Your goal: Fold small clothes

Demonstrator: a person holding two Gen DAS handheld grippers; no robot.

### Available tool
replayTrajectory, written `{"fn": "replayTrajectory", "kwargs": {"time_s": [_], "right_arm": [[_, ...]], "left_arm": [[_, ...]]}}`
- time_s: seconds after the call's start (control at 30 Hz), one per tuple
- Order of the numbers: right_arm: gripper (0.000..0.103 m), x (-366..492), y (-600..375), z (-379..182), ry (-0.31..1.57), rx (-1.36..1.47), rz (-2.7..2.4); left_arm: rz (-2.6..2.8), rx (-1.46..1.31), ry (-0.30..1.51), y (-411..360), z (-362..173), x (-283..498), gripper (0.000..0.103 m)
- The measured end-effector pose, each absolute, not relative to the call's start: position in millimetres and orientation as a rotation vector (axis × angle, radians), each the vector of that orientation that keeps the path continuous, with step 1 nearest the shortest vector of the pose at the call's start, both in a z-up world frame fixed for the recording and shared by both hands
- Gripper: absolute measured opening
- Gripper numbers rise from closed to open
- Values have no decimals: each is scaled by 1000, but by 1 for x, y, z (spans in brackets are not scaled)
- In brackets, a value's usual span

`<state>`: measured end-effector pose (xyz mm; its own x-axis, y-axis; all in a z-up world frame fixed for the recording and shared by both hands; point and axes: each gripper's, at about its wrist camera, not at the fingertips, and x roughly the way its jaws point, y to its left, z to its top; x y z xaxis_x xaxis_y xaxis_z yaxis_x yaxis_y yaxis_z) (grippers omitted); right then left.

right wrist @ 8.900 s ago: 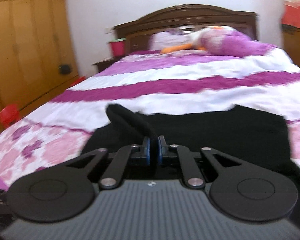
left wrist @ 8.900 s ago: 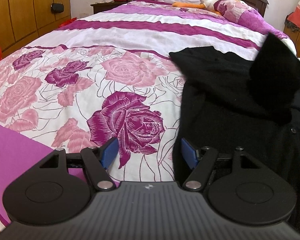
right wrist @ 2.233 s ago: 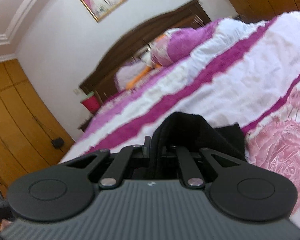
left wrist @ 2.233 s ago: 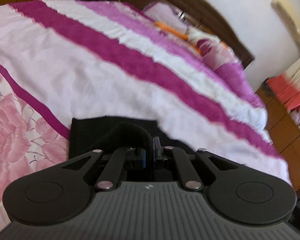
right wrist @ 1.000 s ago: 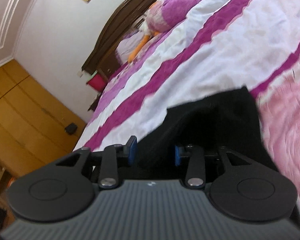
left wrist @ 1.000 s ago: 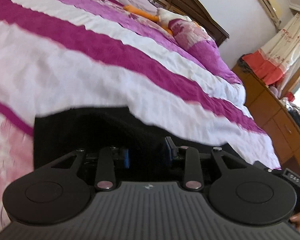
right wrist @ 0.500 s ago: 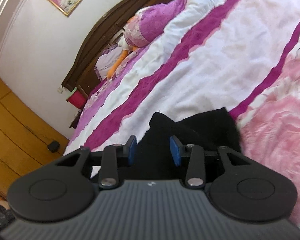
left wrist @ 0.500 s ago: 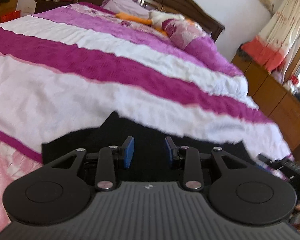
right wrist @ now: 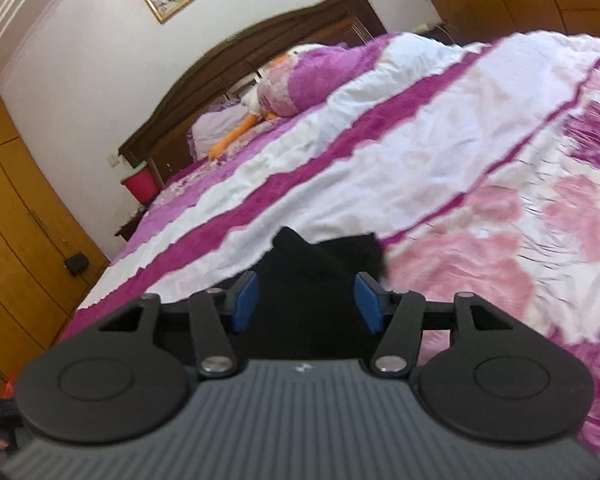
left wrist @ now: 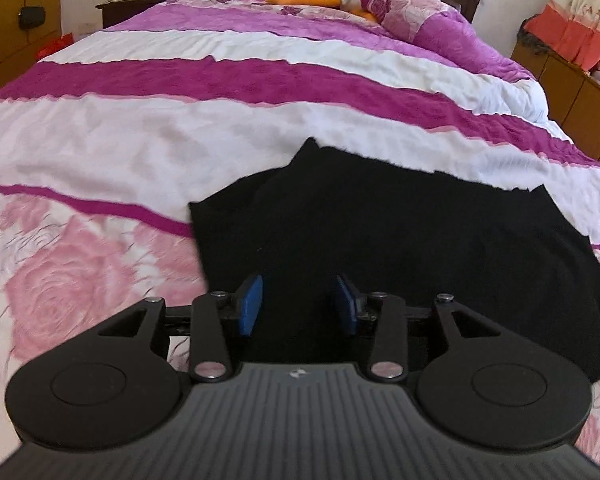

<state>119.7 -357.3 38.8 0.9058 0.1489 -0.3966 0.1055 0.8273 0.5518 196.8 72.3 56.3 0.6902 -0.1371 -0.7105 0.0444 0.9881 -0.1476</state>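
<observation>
Left gripper [left wrist: 299,304] and right gripper [right wrist: 307,301], jaws apart and empty, above the black knit garment [left wrist: 400,240]. The garment lies just ahead of both, folded into a compact block on the pink-and-white floral quilted bedspread [left wrist: 140,148]. Judged nearly complete; perhaps one further fold or smoothing remains.
</observation>
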Motion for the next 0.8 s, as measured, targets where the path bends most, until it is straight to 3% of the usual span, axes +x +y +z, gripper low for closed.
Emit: {"fn": "replayTrajectory", "kwargs": {"time_s": [0.23, 0.43, 0.8], "right_arm": [[58, 96, -369, 51, 494, 532, 49], [58, 104, -370, 26, 546, 577, 29], [57, 116, -370, -20, 562, 734, 101]], "left_arm": [[-49, -63, 803, 74, 64, 174, 48], [-28, -28, 812, 76, 65, 157, 53], [11, -110, 855, 95, 40, 157, 68]]}}
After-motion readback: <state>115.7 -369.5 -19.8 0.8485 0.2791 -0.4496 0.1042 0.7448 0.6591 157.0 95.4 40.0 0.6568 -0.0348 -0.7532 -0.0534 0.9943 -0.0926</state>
